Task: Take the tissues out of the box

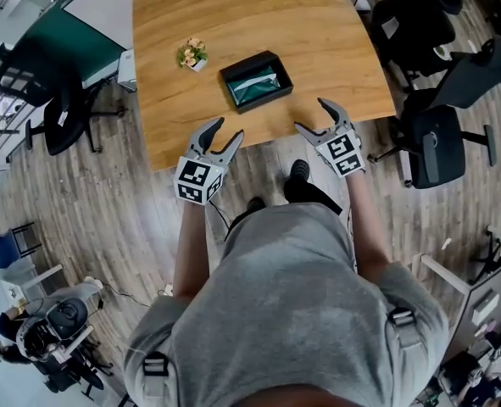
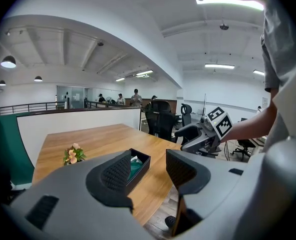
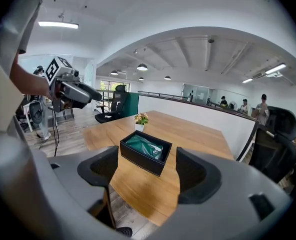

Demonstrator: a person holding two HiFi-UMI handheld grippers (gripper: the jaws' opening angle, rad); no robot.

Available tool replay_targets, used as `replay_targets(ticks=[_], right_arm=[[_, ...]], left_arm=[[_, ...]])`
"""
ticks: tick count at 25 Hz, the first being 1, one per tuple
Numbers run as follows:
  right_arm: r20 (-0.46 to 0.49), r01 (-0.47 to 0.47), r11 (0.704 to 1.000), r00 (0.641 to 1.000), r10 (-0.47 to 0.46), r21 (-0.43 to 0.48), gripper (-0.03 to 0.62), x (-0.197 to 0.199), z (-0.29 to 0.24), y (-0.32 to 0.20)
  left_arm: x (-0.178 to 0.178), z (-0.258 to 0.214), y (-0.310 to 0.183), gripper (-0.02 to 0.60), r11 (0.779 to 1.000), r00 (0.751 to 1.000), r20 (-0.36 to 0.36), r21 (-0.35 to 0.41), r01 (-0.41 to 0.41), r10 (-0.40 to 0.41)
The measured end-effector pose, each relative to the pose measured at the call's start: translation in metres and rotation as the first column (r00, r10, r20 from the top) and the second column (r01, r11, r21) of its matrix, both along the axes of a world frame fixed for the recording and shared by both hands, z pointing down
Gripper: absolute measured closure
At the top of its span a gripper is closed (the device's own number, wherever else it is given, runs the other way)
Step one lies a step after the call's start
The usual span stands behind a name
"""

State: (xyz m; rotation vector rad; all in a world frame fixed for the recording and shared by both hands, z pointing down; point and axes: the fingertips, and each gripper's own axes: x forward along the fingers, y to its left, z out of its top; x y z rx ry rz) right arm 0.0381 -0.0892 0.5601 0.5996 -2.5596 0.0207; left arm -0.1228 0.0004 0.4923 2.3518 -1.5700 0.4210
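Hovering wide-jawed and empty near the table point(image 1: 233, 15) edge: left gripper point(image 1: 229, 130), right gripper point(image 1: 311, 114), both short of the box point(image 1: 243, 64). Possible slip: tugging the tissues point(image 1: 258, 84), dragging the unheld box along.

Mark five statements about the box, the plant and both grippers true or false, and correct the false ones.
1. The left gripper holds a tissue. False: its jaws are apart with nothing between them.
2. The black box sits on the wooden table. True.
3. A green tissue pack lies inside the box. True.
4. The small flower pot stands inside the box. False: it stands on the table beside the box, apart from it.
5. The right gripper is shut. False: it is open and empty.
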Motion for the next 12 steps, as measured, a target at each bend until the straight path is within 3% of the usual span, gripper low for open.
replay_targets(ticks=[12], right_arm=[[-0.045, 0.213, 0.977, 0.976, -0.213, -0.017, 0.23, -0.005, 0.022, -0.044]], left_arm=[[0.02, 0.013, -0.046, 0.347, 0.991, 0.991, 0.01, -0.015, 0.136, -0.136]])
